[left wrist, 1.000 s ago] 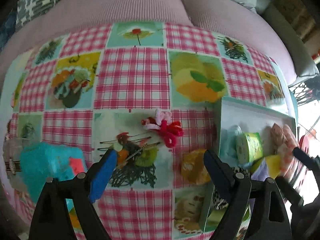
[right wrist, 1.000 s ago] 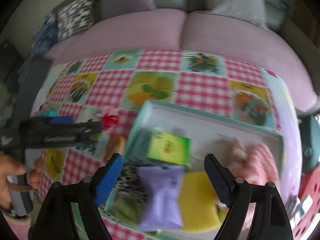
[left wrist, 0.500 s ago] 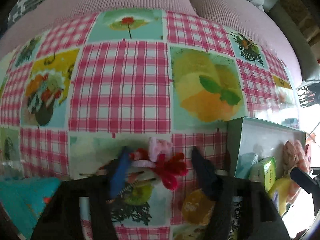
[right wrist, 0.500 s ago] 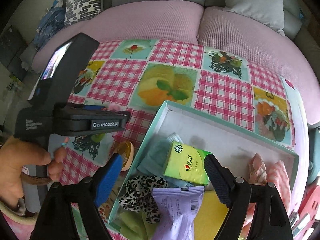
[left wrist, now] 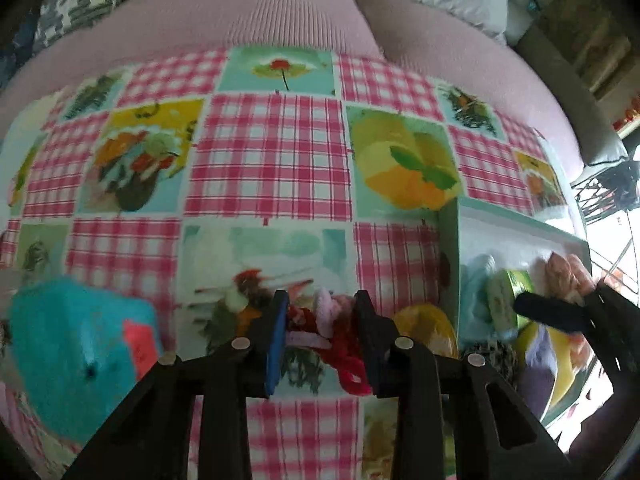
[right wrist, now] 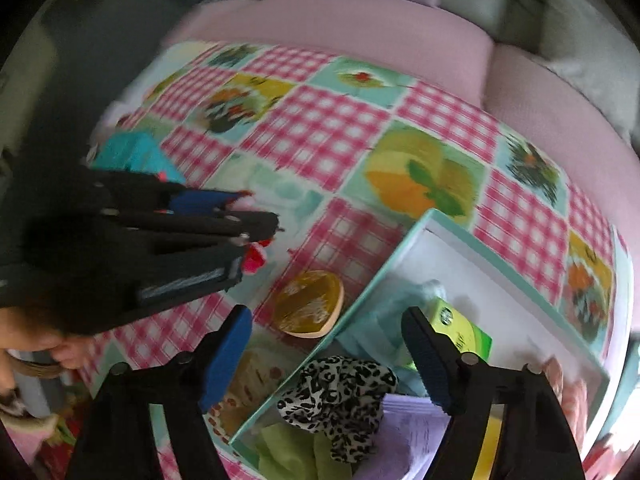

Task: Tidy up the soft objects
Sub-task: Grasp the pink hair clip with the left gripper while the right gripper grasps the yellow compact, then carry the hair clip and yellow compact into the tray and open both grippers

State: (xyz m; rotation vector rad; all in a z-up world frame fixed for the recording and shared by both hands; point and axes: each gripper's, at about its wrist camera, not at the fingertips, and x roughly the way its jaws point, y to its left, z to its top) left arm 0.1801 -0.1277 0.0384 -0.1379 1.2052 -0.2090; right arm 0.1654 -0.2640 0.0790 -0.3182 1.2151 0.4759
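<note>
My left gripper [left wrist: 320, 320] is shut on a bundle of red and pink hair ties [left wrist: 332, 328] on the checked tablecloth; it also shows in the right wrist view [right wrist: 256, 220]. My right gripper [right wrist: 326, 344] is open and empty above the left edge of a teal-rimmed box [right wrist: 384, 268]. The box holds a leopard scrunchie [right wrist: 340, 384], a green tissue pack [right wrist: 460, 332], a light blue cloth [right wrist: 400, 312], a purple packet [right wrist: 416, 432] and pink cloth [left wrist: 568, 276].
A yellow-orange sponge [right wrist: 310, 304] lies on the table left of the box. A turquoise plush item [left wrist: 76, 344] sits at the left. A pink sofa [left wrist: 280, 12] runs behind the table.
My left gripper has closed its fingers around the hair ties and drawn back. My right gripper has swung left, toward the box's left edge.
</note>
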